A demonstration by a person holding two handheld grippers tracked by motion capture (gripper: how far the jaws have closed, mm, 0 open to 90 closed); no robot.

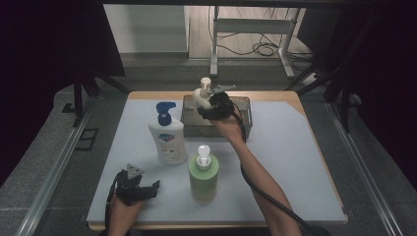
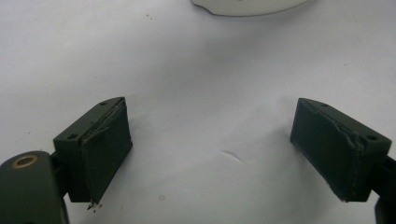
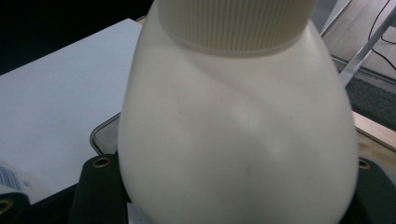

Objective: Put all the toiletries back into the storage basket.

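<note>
A cream pump bottle (image 1: 201, 94) is held upright over the grey bin (image 1: 246, 118) at the back of the table, with my right gripper (image 1: 210, 108) shut on its body. In the right gripper view the bottle's rounded body (image 3: 233, 130) and ribbed collar sit between the jaw bases, and a corner of the bin (image 3: 105, 135) shows below left. My left gripper (image 1: 150, 189) rests on the mat at the front left, open, with nothing between its pads (image 2: 107, 149).
A white bottle with a blue pump (image 1: 168, 137) stands left of centre; its base (image 2: 247, 5) lies just ahead of the left gripper. A green bottle with a white pump (image 1: 203, 177) stands at the front centre. The white mat (image 1: 290, 162) stretches to the right.
</note>
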